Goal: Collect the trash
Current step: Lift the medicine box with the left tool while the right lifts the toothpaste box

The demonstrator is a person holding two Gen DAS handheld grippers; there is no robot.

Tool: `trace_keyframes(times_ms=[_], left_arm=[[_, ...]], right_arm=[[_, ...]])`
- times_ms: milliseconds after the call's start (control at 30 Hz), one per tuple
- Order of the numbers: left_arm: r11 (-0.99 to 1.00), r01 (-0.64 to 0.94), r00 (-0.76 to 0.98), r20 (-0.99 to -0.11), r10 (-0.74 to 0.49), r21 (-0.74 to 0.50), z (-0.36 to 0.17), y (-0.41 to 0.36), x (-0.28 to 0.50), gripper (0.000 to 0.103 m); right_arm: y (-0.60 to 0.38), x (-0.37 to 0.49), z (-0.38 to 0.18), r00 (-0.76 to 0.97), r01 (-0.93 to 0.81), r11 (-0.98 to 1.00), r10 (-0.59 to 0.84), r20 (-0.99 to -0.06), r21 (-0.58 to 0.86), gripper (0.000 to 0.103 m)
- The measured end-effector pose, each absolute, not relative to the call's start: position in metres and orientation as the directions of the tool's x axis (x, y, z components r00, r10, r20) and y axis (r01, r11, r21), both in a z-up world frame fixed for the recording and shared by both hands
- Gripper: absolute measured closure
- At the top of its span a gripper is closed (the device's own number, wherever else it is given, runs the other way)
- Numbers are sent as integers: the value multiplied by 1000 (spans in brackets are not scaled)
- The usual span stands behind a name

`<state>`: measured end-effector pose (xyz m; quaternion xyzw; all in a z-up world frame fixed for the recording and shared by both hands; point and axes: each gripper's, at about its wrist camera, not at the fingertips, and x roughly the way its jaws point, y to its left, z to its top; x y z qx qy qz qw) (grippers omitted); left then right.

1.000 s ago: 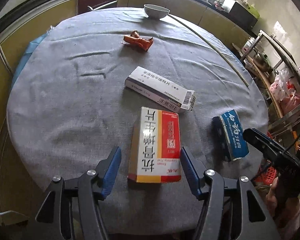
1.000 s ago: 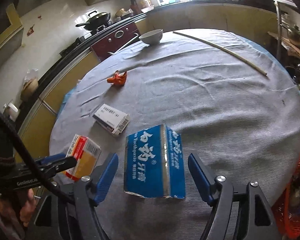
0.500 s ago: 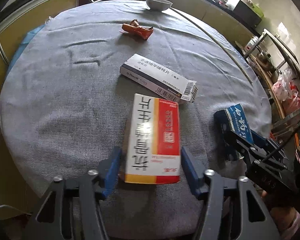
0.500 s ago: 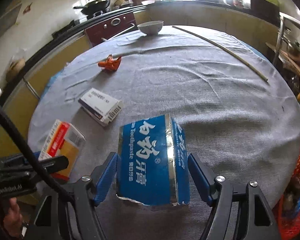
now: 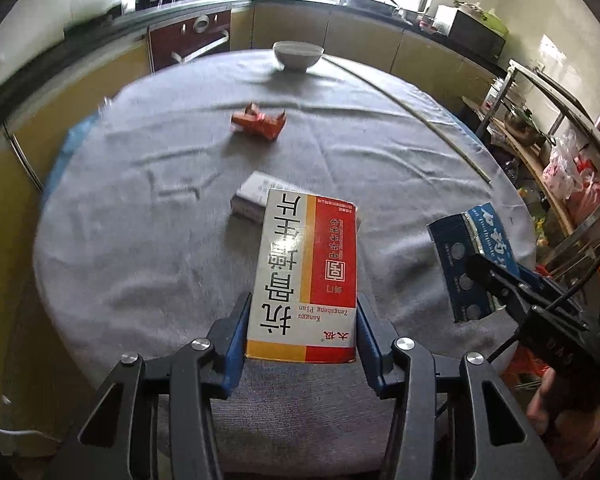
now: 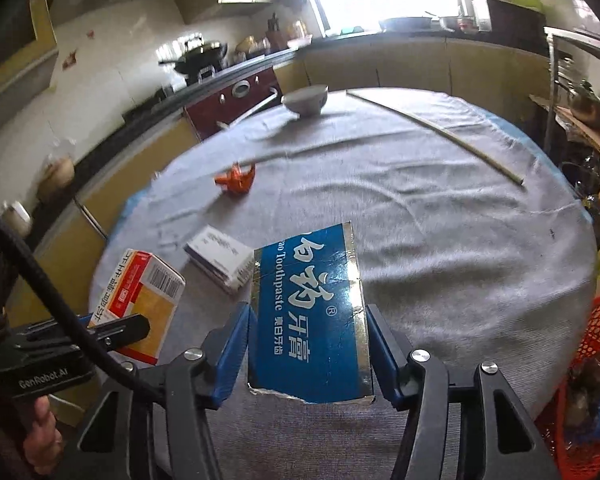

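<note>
Blue pads of your left gripper (image 5: 302, 344) were closing on the red-and-white medicine box (image 5: 306, 280), both pads against its sides, box lifted off the grey tablecloth (image 5: 140, 248); it read "Kanggu Zengsheng Pian". Your right gripper (image 6: 310, 354) was closing likewise on the blue toothpaste box (image 6: 310, 312), pads pressing its sides, "Toothpaste" legible, torn near end. Beyond lay a white box (image 5: 250, 196) on the cloth, print unreadable. Farther off sat an orange wrapper (image 5: 260, 122), then a white bowl (image 5: 298, 54) near the far edge.
</note>
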<state>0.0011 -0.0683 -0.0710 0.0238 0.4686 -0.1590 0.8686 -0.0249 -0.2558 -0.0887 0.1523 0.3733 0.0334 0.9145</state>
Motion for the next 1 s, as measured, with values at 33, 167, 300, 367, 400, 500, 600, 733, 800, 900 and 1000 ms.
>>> trace_keyframes(times_ms=[33, 167, 300, 367, 400, 500, 600, 733, 800, 900, 1000], left_arm=[[948, 304, 524, -815, -247, -92, -67, -71, -2, 53], [948, 319, 585, -783, -211, -18, -51, -83, -16, 53], [943, 331, 629, -755, -187, 42, -40, -95, -27, 53], [941, 334, 639, -748, -180, 59, -37, -100, -30, 53], [940, 335, 644, -745, -176, 68, -35, -103, -32, 53], [939, 334, 652, -739, -166, 83, -32, -109, -37, 53], [938, 331, 669, -727, -155, 105, -28, -116, -42, 53], [934, 335, 679, -719, -147, 126, -28, -127, -50, 53], [931, 340, 680, -719, -144, 134, -28, -132, -53, 52], [925, 349, 685, -714, -142, 151, -28, -139, -57, 52], [921, 352, 695, -706, -137, 168, -27, -144, -62, 52]], right_arm=[[-258, -27, -86, 726, 54, 949, 177, -665, 311, 44], [-270, -39, -75, 758, 61, 936, 182, -626, 346, 43], [-280, -50, -69, 777, 69, 927, 182, -602, 369, 43], [-284, -55, -67, 785, 72, 924, 180, -592, 376, 43], [-285, -57, -67, 788, 72, 922, 180, -589, 380, 43], [-291, -65, -65, 798, 72, 917, 183, -575, 391, 43], [-296, -73, -63, 805, 72, 916, 180, -565, 395, 44], [-303, -84, -60, 816, 77, 921, 163, -555, 382, 43], [-307, -90, -59, 819, 81, 921, 157, -551, 382, 43], [-313, -99, -59, 826, 93, 920, 142, -545, 380, 43], [-318, -104, -59, 829, 105, 916, 134, -542, 386, 43]])
